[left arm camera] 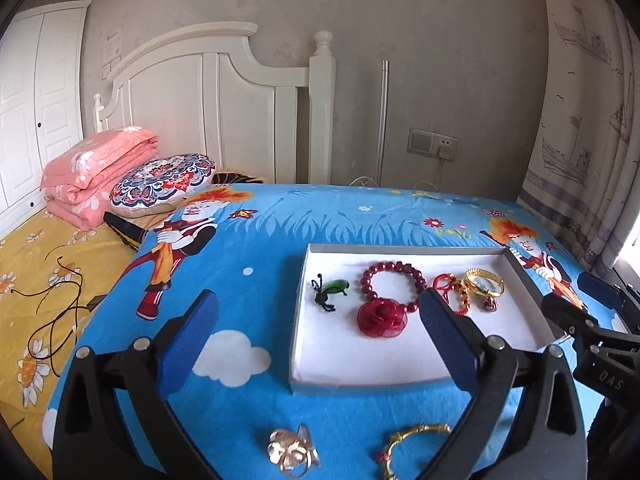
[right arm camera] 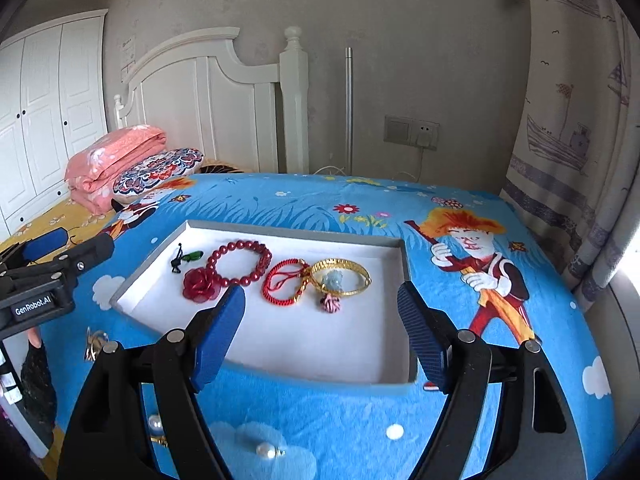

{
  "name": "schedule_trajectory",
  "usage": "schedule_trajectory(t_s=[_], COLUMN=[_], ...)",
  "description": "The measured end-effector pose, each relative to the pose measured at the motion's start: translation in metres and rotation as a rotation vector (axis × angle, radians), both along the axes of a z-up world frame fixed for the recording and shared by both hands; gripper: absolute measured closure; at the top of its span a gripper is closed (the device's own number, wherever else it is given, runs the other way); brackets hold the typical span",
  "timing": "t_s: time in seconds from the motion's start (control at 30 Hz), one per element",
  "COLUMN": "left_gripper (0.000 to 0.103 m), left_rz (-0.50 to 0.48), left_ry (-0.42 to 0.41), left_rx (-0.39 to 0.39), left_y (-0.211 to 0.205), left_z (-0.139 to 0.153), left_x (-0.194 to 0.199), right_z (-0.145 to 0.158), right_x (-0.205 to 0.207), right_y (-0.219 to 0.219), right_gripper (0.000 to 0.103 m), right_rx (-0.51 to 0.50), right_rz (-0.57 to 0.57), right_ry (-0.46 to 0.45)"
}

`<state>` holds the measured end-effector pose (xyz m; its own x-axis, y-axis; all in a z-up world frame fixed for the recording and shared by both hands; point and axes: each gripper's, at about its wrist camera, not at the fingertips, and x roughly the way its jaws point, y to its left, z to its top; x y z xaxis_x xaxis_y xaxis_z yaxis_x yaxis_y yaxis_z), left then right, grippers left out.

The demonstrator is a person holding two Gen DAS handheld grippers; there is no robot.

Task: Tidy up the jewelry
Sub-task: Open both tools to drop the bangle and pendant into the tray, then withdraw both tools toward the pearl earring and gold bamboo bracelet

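- Left gripper [left arm camera: 320, 328], black frame with blue ribbed pads: jaws spread wide, released, nothing between the pads. It hangs over the blue cartoon-print cloth [left arm camera: 256, 248], at the near left part of the shallow white cardboard tray [left arm camera: 404, 249].
- Right gripper [right arm camera: 320, 332], same build: jaws wide apart, empty, touching nothing, over the tray's near edge.
- In the tray, left to right: green stone pendant on black cord [right arm camera: 188, 258]; dark red bead bracelet [right arm camera: 240, 262] with a red fabric rose [right arm camera: 200, 285] just beside it; red braided cord bracelet [right arm camera: 285, 285]; gold bangle [right arm camera: 341, 277] overlapping the cord bracelet, with a pale blue stone inside it.
- Outside the tray, on the cloth nearer the cameras: gold flower-shaped piece [left arm camera: 292, 452], gold bangle with red detail [left arm camera: 412, 440], two white pearls [right arm camera: 266, 450].
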<state>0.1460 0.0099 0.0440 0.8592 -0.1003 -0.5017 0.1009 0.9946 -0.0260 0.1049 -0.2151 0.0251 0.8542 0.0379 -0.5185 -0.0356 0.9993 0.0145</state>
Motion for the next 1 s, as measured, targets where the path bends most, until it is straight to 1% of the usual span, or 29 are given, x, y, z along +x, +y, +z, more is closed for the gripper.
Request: schedule_trajectory(t_s=[0.13, 0.2, 0.37, 0.5, 0.77, 1.0], left_gripper=[0.005, 0.005, 0.005, 0.005, 0.005, 0.005], left_rz=[0.004, 0.004, -0.007, -0.013, -0.044, -0.029], left_ry=[0.0, 0.007, 0.037, 0.031, 0.047, 0.07], left_rx=[-0.022, -0.018, 0.023, 0.063, 0.07, 0.072], left_y=[0.011, 0.012, 0.007, 0.0, -0.008, -0.005], left_z=[-0.014, -0.025, -0.055, -0.069, -0.085, -0.096], left_x=[-0.033, -0.047, -0.078, -0.096, -0.107, -0.106], right_z=[-0.013, -0.021, -0.038, -0.052, -0.07, -0.074], right_x=[-0.028, -0.04, -0.065, -0.077, -0.084, -0.081], right_y=[-0.006, -0.006, -0.006, -0.001, 0.019, 0.018], right_gripper=[0.029, 0.029, 0.029, 0.029, 0.029, 0.029], right_rx=[0.03, 0.028, 0.008, -0.005, -0.043, -0.039], right_rz=[-0.007, -0.008, -0.014, 0.0, 0.036, 0.025], right_ry=[0.006, 0.016, 0.02, 0.039, 0.042, 0.052])
